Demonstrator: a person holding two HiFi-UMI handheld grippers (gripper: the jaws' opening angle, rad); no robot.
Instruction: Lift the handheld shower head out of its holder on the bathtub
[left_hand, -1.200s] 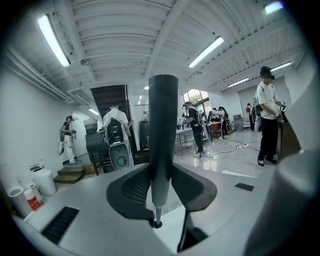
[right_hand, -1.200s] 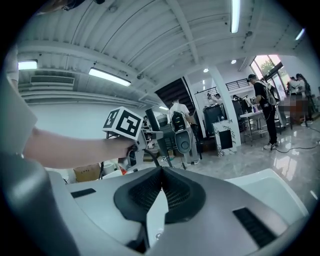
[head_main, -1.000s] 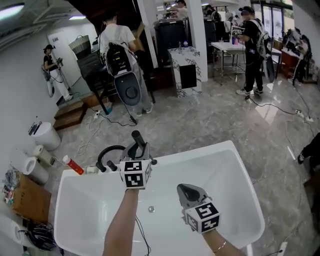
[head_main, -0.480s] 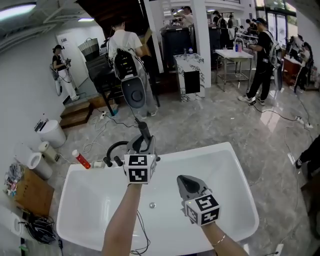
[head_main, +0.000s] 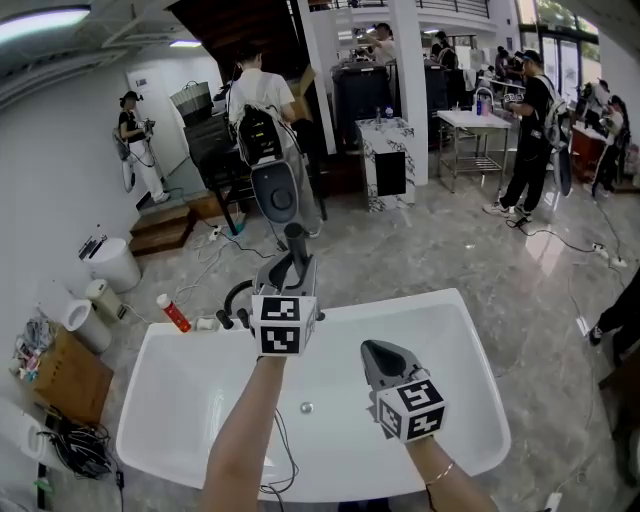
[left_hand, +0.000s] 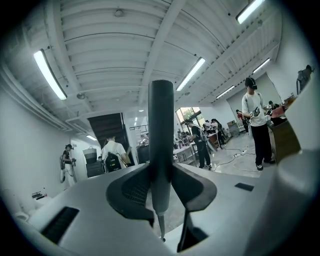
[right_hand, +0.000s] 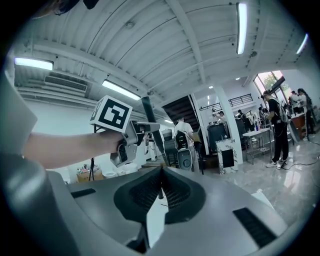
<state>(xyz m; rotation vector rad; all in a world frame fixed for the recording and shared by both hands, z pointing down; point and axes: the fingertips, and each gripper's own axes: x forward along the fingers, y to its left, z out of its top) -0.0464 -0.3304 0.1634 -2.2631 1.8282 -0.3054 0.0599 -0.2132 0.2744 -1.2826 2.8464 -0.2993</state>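
Left tool (head_main: 288, 283): clenched on shower head (head_main: 277, 192), whose handle stands upright above the far-left rim of the bathtub (head_main: 470, 330) | Right tool (head_main: 384, 362): closed, empty, nearer and rightward | Judged next move: further lift along that upright axis.

This is looking like a big open test hall, not a home. A freestanding white bathtub (head_main: 470, 330) is sitting out on a polished stone floor (head_main: 430, 250) with no bathroom walls round it. Beyond the bathtub, people (head_main: 262, 110) wearing backpacks are standing about by a steel worktop (head_main: 468, 118). Cables (head_main: 75, 447) are lying heaped to its left, and strip lights (left_hand: 50, 75) are glowing overhead.
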